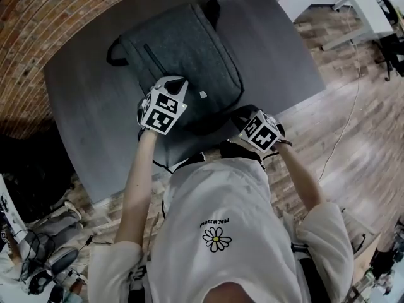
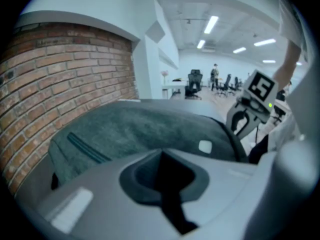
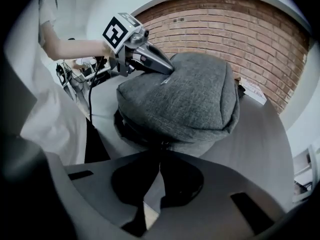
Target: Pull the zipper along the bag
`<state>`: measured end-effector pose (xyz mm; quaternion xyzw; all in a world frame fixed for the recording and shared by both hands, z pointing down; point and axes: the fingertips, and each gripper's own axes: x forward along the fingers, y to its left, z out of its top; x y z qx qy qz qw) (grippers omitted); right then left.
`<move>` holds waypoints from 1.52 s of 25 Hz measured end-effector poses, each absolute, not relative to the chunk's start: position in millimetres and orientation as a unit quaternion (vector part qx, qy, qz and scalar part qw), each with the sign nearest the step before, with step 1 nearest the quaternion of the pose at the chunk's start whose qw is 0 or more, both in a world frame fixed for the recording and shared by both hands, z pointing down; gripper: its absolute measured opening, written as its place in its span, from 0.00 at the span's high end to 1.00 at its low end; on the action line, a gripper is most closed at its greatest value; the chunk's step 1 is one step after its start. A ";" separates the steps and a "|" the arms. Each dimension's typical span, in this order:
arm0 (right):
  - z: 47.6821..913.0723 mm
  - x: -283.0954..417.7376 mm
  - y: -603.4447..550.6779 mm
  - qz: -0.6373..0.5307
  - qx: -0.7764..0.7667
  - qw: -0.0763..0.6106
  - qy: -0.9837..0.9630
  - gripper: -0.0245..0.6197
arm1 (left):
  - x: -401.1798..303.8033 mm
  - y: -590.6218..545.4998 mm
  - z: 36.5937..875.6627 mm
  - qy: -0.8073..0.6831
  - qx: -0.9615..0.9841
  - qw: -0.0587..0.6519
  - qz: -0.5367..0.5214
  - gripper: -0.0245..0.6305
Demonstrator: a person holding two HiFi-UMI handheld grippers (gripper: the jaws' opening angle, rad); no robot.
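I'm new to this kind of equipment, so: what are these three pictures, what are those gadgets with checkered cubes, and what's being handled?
A person carries two hand-held two-jaw grippers; the marker cubes belong to them. One camera looks down from the person's head; the others ride on the grippers. A grey backpack lies on a dark table. The left gripper, jaws together, rests on the bag's top. The right gripper is shut at its edge, apparently on the zipper pull.
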<state>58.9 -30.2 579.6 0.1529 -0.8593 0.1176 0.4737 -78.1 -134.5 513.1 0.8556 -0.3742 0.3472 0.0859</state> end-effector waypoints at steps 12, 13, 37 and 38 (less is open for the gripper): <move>580.4 54.6 -26.4 0.100 0.157 0.496 -0.848 0.95 | -80.1 -128.1 503.7 -0.343 0.875 0.072 0.335 0.96; 580.3 55.8 -28.2 0.097 0.154 0.497 -0.849 0.95 | -80.2 -126.0 500.1 -0.341 0.876 0.071 0.333 0.96; 582.0 153.7 -215.8 0.029 0.309 0.538 -0.784 0.95 | -2.0 -215.6 503.9 -0.242 0.884 -0.025 0.400 0.96; 581.9 155.0 -211.4 0.046 0.310 0.528 -0.789 0.95 | -1.0 -214.7 504.6 -0.242 0.885 -0.032 0.396 0.96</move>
